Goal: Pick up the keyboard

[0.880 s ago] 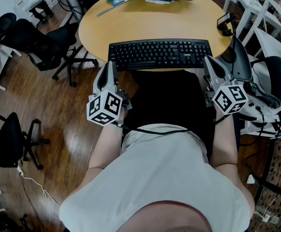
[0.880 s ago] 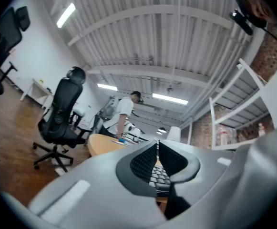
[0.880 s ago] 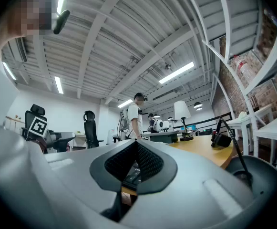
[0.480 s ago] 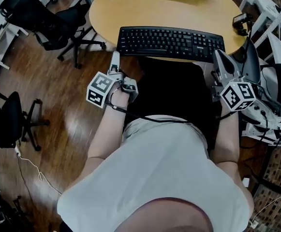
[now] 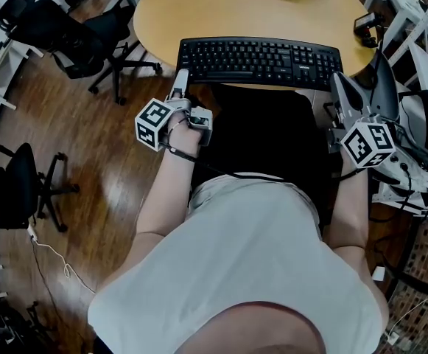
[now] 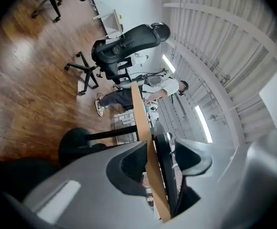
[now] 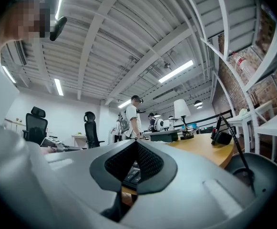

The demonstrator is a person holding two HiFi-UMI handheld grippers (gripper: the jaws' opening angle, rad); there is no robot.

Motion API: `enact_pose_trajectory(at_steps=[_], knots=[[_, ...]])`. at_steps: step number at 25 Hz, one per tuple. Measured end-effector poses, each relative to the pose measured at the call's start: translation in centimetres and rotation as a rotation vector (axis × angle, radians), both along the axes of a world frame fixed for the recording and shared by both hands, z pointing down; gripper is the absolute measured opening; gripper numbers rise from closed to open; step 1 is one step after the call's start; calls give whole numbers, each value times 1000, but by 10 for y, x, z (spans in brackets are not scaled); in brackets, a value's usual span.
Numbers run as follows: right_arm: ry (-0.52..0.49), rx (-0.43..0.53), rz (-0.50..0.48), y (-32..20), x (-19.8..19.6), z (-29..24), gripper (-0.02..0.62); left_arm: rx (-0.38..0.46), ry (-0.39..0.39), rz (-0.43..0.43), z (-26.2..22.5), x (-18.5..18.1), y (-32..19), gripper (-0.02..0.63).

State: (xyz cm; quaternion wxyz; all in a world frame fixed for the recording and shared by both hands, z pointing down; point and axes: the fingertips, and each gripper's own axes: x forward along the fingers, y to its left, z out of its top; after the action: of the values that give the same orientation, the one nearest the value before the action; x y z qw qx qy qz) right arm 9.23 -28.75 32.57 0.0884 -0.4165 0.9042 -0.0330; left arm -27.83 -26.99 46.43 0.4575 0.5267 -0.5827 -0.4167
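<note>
Head view: the keyboard (image 5: 261, 54) lies flat on the round table (image 5: 228, 9), along the edge nearest the person, and is not lifted. The left gripper (image 5: 178, 81) is turned on its side, its tips just beside the keyboard's left front corner. The right gripper (image 5: 344, 88) points at the right end and appears just short of it. Left gripper view: the jaws stand well apart. The table edge (image 6: 149, 168) and the keyboard's end (image 6: 166, 175) show edge-on in the gap between them. Whether the jaws already straddle that end or merely line up with it cannot be told; no pad is seen pressing on the keyboard. Right gripper view: the jaw tips are drawn together and hold nothing. A few keys and the table rim are visible beyond them, through the small opening below the tips. Assessment: the approach is largely done on the left, and no grasp is made on either side. Outstanding: spread the right claw, seat both on the keyboard's ends clear of the tabletop, close, and lift.
</note>
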Motion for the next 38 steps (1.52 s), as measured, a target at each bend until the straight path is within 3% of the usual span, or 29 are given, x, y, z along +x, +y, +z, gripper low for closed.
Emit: enact_pose_trajectory(at_steps=[12, 19, 24, 27, 29, 31, 35, 38], knots=[[-11, -37, 41, -4, 12, 7, 2, -6, 181, 28, 8, 12, -6, 396], [-123, -143, 177, -23, 45, 31, 3, 19, 179, 14, 7, 3, -4, 396], [-125, -243, 281, -37, 71, 53, 3, 13, 178, 15, 8, 3, -4, 396], [-135, -308, 297, -45, 77, 66, 128, 12, 175, 15, 8, 4, -4, 396], [-177, -357, 274, -49, 77, 75, 216, 12, 174, 15, 8, 4, -5, 396], [-261, -416, 240, -52, 74, 84, 242, 12, 175, 14, 8, 4, -5, 396], [-479, -533, 151, -56, 67, 101, 253, 11, 175, 17, 8, 4, -5, 396], [-575, -573, 121, -59, 65, 106, 262, 11, 178, 17, 7, 4, -6, 396]])
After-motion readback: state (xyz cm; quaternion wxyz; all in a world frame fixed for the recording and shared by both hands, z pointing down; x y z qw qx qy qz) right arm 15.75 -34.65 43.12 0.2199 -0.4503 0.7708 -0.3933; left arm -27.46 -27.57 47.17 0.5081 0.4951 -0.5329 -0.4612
